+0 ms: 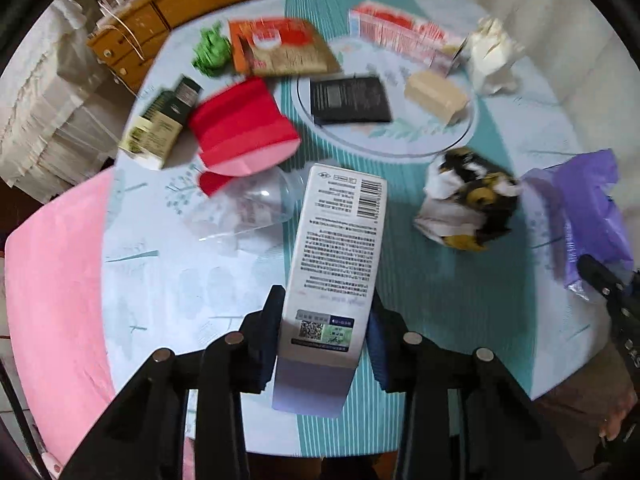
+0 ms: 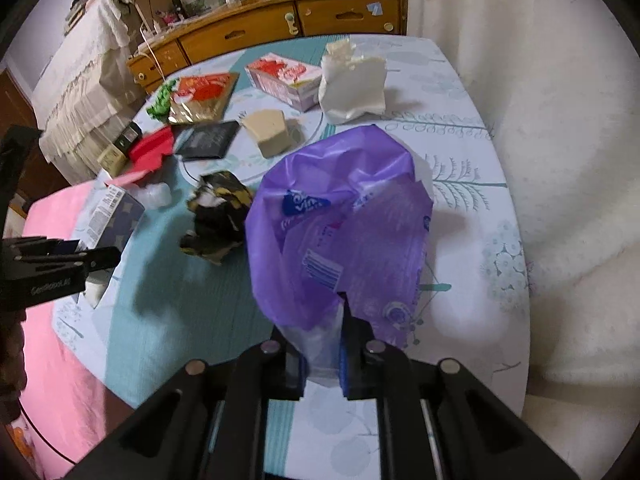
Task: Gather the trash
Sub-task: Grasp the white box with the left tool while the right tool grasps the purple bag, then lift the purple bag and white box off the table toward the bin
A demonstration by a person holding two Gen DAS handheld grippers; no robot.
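My left gripper point(image 1: 325, 308) is shut on a tall white carton point(image 1: 336, 256) with printed text and a barcode, held over the table's front. The carton also shows at the left of the right wrist view point(image 2: 114, 210). My right gripper point(image 2: 320, 336) is shut on the edge of a purple plastic bag point(image 2: 340, 220), which billows open above the table. The bag shows at the right edge of the left wrist view point(image 1: 576, 208). A crumpled black, yellow and white wrapper point(image 1: 468, 196) point(image 2: 218, 216) lies between the two grippers.
On the floral tablecloth point(image 1: 420, 280) lie a red folded paper point(image 1: 244, 128), a clear plastic cup point(image 1: 248, 208), a dark green box point(image 1: 164, 120), a black packet point(image 1: 350, 98), a beige box point(image 1: 436, 96), a white paper bag point(image 2: 352, 84), a pink-red carton point(image 2: 284, 80) and a green ribbon point(image 1: 212, 50). A wooden dresser point(image 2: 280, 24) stands behind.
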